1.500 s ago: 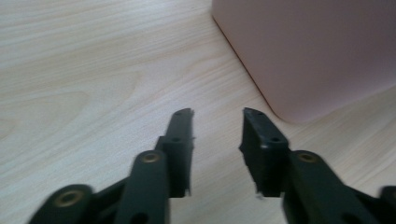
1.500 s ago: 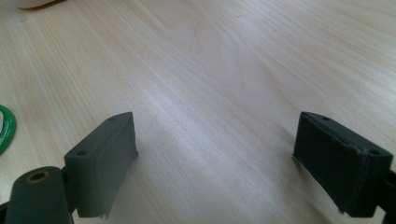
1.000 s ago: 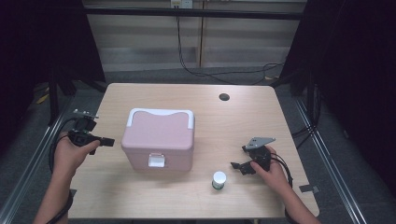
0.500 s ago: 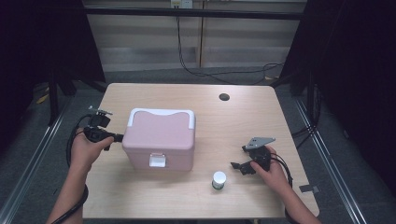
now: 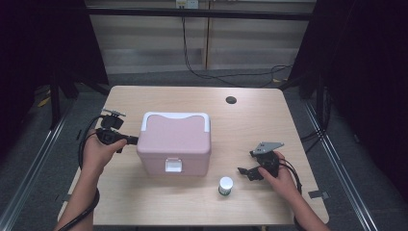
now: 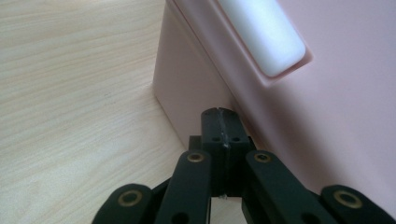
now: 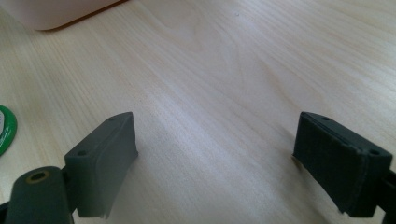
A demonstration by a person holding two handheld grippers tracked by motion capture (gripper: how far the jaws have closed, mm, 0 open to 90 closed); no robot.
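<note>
A pink cooler box [image 5: 175,144] with a white handle and a white front latch stands in the middle of the table. My left gripper [image 5: 133,140] is shut with nothing between its jaws, and its tips sit right at the box's left side. In the left gripper view the closed tips [image 6: 219,116] rest close against the pink wall [image 6: 196,79], below the white handle [image 6: 261,37]. My right gripper [image 5: 244,172] lies open on the table to the right of a small white jar [image 5: 225,185]. Only bare wood lies between its pads [image 7: 215,154], and the jar's green rim [image 7: 6,129] shows at the left edge.
The wooden table [image 5: 269,120] has a dark round hole [image 5: 231,100] near its far edge. A strip of tape [image 5: 315,194] sits at the right front edge. Cables trail from both grippers. Dark curtains and floor rails surround the table.
My left hand has moved right across the table, bringing its shut gripper up to the box's left side. The right hand, the jar and the box have stayed put.
</note>
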